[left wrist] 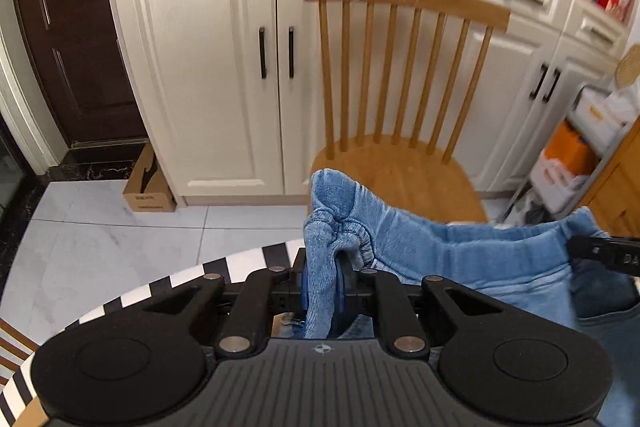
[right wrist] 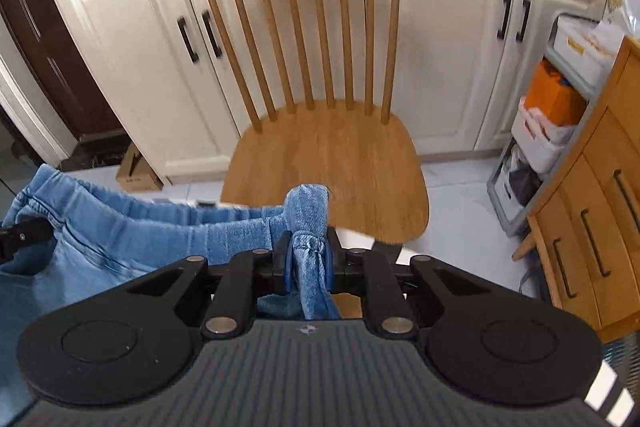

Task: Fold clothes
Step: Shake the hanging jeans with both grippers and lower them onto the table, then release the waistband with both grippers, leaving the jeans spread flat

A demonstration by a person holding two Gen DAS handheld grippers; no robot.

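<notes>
A pair of light blue jeans (left wrist: 460, 259) with an elastic waistband hangs stretched between my two grippers, lifted above the table. My left gripper (left wrist: 322, 285) is shut on one bunched corner of the waistband. My right gripper (right wrist: 308, 261) is shut on the other corner; the jeans (right wrist: 120, 239) run off to its left. The right gripper's finger tip shows at the right edge of the left wrist view (left wrist: 604, 253), and the left gripper's tip shows at the left edge of the right wrist view (right wrist: 24, 235). The lower part of the jeans is hidden below the gripper bodies.
A wooden spindle-back chair (right wrist: 324, 147) stands straight ahead, before cream cabinets (left wrist: 208, 67). The table's black-and-white striped edge (left wrist: 192, 275) lies below. A cardboard box (left wrist: 148, 187) sits on the tiled floor. A wooden dresser (right wrist: 592, 227) and a storage rack (right wrist: 544, 131) stand at the right.
</notes>
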